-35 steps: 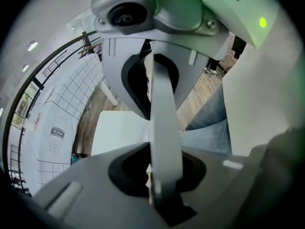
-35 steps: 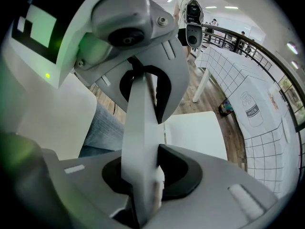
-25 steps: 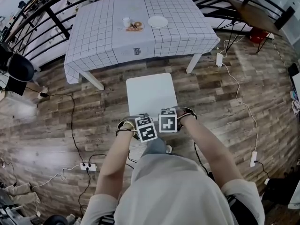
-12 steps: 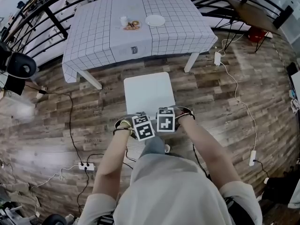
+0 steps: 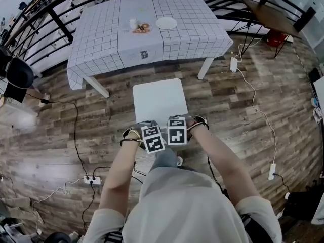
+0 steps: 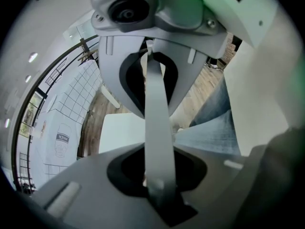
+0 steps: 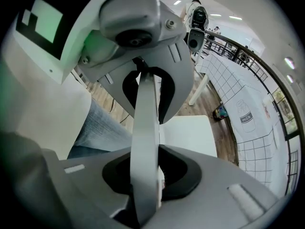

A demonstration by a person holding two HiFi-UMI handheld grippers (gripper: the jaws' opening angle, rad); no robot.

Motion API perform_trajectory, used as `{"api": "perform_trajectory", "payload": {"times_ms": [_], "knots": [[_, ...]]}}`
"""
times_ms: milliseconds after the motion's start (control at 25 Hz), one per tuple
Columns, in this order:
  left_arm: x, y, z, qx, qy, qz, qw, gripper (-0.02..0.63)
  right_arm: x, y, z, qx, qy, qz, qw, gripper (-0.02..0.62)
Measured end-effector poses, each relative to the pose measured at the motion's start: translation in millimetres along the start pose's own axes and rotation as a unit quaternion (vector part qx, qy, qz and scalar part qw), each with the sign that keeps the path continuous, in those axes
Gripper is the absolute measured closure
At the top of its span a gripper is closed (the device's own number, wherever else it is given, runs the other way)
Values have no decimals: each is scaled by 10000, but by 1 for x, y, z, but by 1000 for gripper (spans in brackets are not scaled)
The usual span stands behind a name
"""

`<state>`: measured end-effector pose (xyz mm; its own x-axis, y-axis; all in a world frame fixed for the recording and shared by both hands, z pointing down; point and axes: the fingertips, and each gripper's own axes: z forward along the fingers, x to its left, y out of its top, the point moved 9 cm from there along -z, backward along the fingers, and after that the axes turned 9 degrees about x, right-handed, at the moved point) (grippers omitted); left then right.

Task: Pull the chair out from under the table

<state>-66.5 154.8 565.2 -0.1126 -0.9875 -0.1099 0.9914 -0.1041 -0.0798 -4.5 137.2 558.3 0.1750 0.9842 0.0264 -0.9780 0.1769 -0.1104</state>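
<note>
Wood-plank floor (image 5: 243, 100) is bearing the white chair (image 5: 160, 97), standing near and clear of the far table (image 5: 197, 39), exactly as a second ago. Left gripper (image 5: 148, 125) and right gripper (image 5: 181, 120) are clamping its near back edge; the left jaws have just been opening around that edge. On the table, a dish (image 5: 144, 29) is holding brown food, between a cup (image 5: 133, 23) and a plate (image 5: 166, 23).

- "milk" stands in small dark letters on a bottle drawing (image 7: 246, 114) printed on the checked cloth (image 7: 224, 75) over the worktop (image 5: 206, 69). It reads clearest in the right gripper view.
- The left gripper view shows the same word, turned about.
- In the head view the print is only a dark patch, too small to read.
- Nothing else can be read.
</note>
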Motion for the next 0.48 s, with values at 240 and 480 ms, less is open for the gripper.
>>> {"api": "perform_trajectory", "payload": {"times_ms": [240, 480], "knots": [[-1, -1, -9, -148, 211, -13, 9997, 503, 1, 0, -10, 17, -80, 85, 9999, 518], [-2, 3, -29, -279, 337, -43, 9990, 503, 4, -3, -22, -93, -270, 152, 9995, 518]]}}
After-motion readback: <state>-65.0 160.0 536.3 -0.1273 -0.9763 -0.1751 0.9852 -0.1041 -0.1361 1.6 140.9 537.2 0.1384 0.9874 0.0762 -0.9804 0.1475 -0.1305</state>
